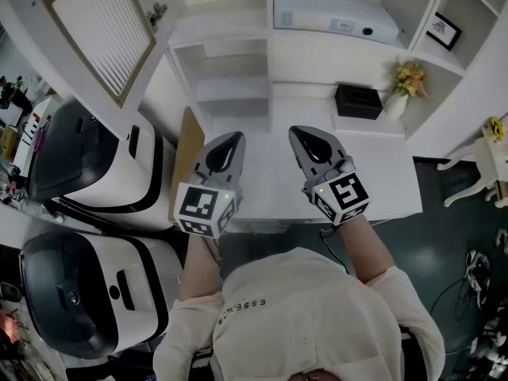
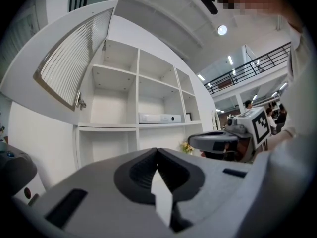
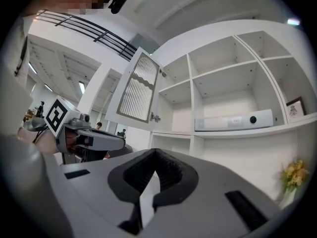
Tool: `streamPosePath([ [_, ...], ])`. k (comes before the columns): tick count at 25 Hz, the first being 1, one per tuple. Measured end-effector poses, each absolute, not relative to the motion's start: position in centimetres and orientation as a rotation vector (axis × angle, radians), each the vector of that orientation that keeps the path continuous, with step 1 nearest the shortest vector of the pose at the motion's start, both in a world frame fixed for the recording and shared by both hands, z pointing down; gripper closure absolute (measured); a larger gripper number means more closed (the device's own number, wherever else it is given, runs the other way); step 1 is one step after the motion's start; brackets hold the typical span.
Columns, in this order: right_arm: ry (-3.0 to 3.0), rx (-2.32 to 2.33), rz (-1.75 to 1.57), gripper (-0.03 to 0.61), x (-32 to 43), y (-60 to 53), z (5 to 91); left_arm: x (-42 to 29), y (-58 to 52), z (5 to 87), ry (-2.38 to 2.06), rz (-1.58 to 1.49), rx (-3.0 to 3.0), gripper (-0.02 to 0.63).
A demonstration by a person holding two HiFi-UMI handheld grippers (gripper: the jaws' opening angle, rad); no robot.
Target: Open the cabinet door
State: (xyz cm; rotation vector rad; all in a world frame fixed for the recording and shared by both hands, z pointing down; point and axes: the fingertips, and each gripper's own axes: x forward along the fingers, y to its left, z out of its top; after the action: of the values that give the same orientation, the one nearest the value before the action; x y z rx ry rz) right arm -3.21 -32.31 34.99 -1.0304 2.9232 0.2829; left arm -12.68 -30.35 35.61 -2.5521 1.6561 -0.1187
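Shelf unit (image 1: 238, 62) filling back wall, cubbies mostly bare. Cabinet door (image 1: 99, 30) hanging wide open off unit's top left corner, ribbed panel showing, so job's looking done imo. Worktop (image 1: 389, 181) running below. Left gripper (image 1: 230, 140) and right gripper (image 1: 305, 132) hovering side by side near worktop's front edge, both clenched on nothing, well apart from door; guessing nothing's left to pull. Black box (image 1: 359, 101) sitting at worktop's back edge, flowers (image 1: 406, 82) just beside it, toward back right corner.

Large open hall: white shelf unit (image 2: 137, 90), railed mezzanine (image 2: 252, 66), strip ceiling lights (image 2: 230, 60).
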Motion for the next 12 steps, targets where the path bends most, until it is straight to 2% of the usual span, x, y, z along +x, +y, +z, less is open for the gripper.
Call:
streamPosePath([
  [12, 2.915, -1.048, 0.292, 0.569, -3.23, -32.75, 35.01, -13.20, -30.85, 35.61, 1.708, -0.130, -2.522, 0.611],
])
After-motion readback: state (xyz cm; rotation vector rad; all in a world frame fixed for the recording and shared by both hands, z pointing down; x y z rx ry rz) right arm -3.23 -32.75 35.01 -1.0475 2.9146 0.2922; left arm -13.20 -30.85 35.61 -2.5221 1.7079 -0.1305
